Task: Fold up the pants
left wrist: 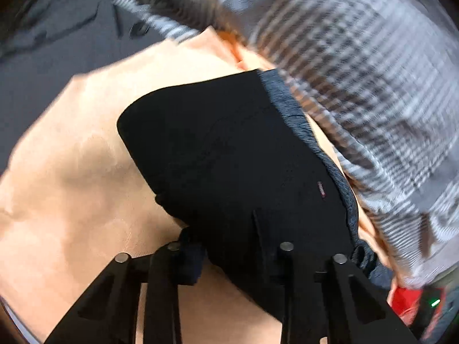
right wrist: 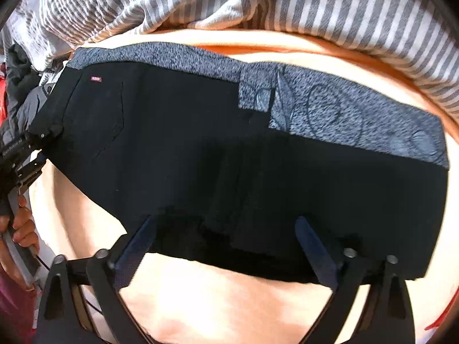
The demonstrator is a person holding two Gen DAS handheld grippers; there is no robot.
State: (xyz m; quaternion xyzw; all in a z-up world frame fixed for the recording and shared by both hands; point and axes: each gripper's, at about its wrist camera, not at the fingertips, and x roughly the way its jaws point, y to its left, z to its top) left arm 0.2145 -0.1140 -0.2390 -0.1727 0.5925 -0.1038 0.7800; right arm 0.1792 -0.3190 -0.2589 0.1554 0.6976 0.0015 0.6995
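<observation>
With the left tool (left wrist: pixel 229 229) pinching the pants (right wrist: pixel 200 149) at their corner and the right tool (right wrist: pixel 226 238) wide above them, an uneven lift risks skewing the fold.

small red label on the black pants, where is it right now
In the right wrist view the small red label sits near the upper left corner of the folded black pants, just below the grey fleecy band.

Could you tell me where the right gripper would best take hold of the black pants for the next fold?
Probably the near hem edge of the black pants, right below the right gripper. Its jaws are open and straddle that straight, flat edge on the peach surface, so come straight down and pinch there. The left gripper seems to be on the waistband corner.
</observation>
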